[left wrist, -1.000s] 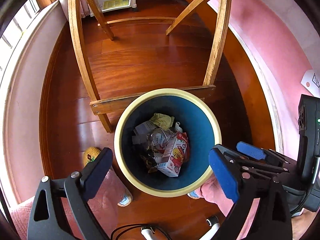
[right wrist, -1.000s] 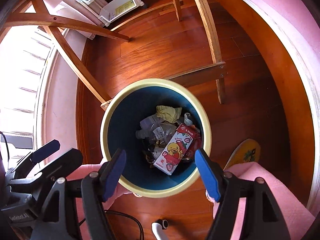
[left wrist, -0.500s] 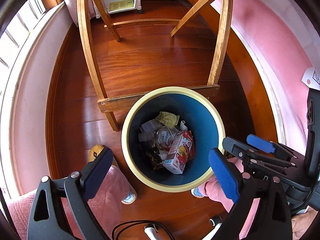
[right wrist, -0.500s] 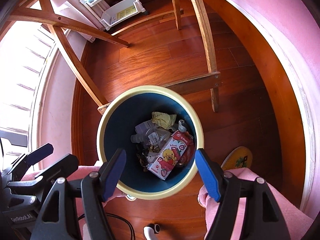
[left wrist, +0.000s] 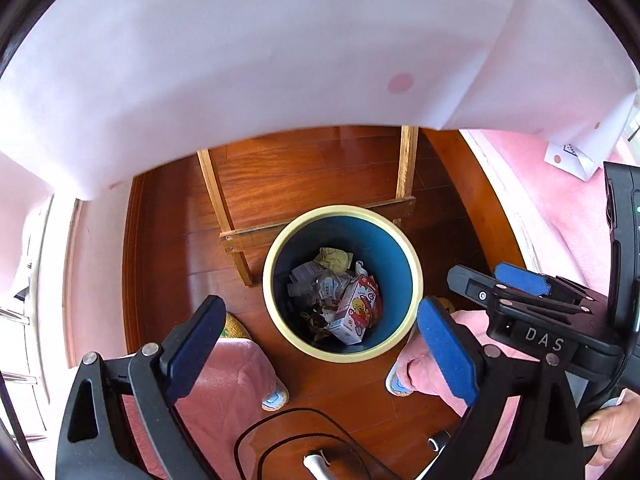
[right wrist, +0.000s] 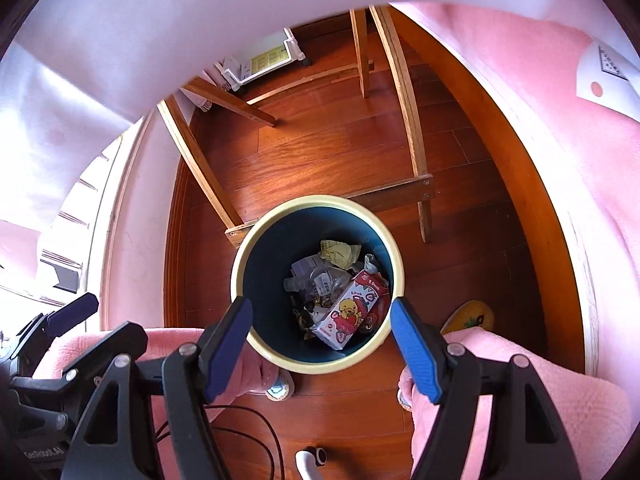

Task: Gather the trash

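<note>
Both cameras have risen; left gripper and right gripper gape empty above the bin.

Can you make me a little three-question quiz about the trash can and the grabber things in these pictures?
1. True or false: the left gripper is holding a piece of trash.
2. What color is the inside of the trash bin? A) red B) blue C) green
3. Fill in: the carton with the yellow duck lies ____ the bin.

Key:
1. False. Both it and the right gripper are open and hold nothing.
2. B. Blue inside, with a cream rim.
3. Inside, on top of the crumpled yellow paper and other trash.
</note>
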{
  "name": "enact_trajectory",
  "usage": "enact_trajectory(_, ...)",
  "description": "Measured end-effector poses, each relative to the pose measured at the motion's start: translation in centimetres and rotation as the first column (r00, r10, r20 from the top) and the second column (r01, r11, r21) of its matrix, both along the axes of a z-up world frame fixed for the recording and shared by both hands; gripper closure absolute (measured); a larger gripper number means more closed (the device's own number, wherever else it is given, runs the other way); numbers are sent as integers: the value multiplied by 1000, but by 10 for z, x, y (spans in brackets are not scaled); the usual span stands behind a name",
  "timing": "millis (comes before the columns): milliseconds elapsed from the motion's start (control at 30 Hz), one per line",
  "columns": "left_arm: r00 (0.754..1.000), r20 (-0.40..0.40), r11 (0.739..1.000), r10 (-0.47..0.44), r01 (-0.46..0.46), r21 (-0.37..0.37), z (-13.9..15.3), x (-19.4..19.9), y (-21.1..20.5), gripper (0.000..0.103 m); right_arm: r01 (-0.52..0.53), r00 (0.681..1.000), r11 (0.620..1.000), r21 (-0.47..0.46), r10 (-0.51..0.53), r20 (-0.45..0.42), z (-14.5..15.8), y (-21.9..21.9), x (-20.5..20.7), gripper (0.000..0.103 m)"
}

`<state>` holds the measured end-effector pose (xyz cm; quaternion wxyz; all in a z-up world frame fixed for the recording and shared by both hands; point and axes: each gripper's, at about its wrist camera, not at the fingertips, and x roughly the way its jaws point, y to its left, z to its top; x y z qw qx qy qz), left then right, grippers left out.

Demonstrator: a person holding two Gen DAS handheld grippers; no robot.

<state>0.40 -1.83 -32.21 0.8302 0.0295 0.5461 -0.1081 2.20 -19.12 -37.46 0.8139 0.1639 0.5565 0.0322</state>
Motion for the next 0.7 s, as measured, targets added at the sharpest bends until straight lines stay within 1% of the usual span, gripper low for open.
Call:
enact_trajectory(167,996,86,1000,2,-4,20,48,-9,11,7,9,998,1000,-13,-8,67,43,-11,-6,31)
enact_trajectory(300,992,120,1000,23,-23,-2,91,-5,20,7,-55,991,997,-62,62,118,85,-4,-6,31)
enact_trajectory(400,988,151,999,36,-37,3,126,-3,22,7,-108,979,989,-105,124,159,121,5,-7,31)
enact_trajectory(467,986,165,999,37,-37,0,148,-3,23,7,-132,972,984,-117,152,181,145,10,-7,31)
enact_trajectory(567,981,189,999,38,-38,-6,179,-3,23,7,-147,962,981,-125,171,214,180,15,-9,31)
enact_trajectory(700,974,221,998,57,-56,-9,214,-6,22,7,-136,950,983,-122,165,264,226,19,-14,31)
